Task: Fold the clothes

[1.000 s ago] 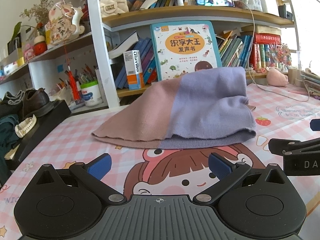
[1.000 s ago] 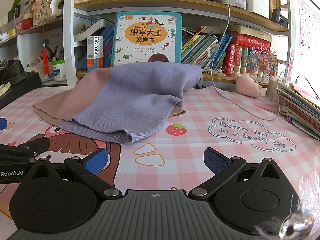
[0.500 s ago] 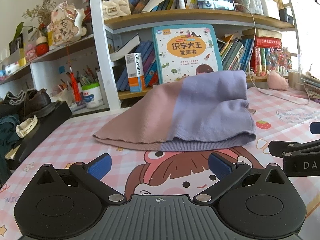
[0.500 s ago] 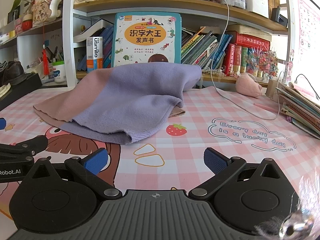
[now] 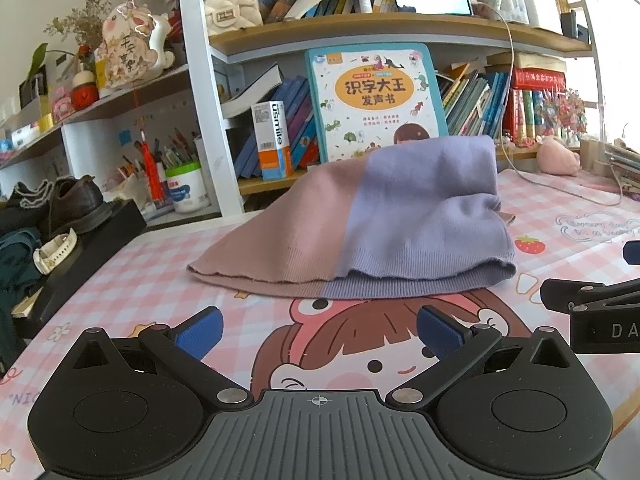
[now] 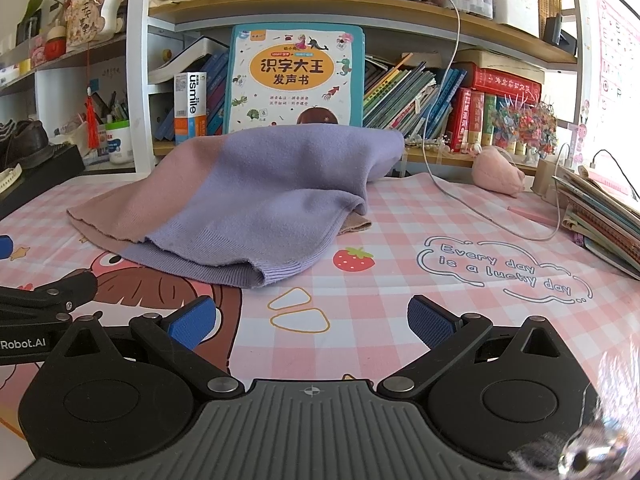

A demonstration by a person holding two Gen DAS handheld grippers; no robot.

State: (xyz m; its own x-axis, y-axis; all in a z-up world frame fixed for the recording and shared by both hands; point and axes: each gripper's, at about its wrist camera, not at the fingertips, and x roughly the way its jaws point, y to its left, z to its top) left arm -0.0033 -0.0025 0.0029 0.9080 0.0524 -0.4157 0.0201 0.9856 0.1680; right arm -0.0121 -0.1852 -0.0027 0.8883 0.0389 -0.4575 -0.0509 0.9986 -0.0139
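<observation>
A knitted garment, dusty pink on the left and lilac on the right (image 5: 360, 224), lies heaped in a loose fold on the pink checked table mat (image 5: 132, 280). It also shows in the right wrist view (image 6: 256, 196). My left gripper (image 5: 319, 332) is open and empty, low over the mat just in front of the garment's hem. My right gripper (image 6: 312, 322) is open and empty, in front of the garment's right corner. Each gripper's side shows at the edge of the other's view.
A bookshelf with a large children's book (image 5: 376, 100) stands right behind the garment. Shoes on a black box (image 5: 72, 216) sit at the left. A white cable (image 6: 480, 208), a pink plush (image 6: 498, 174) and stacked books (image 6: 600, 208) lie at the right.
Both grippers have edged slightly closer to the garment. The garment has not moved.
</observation>
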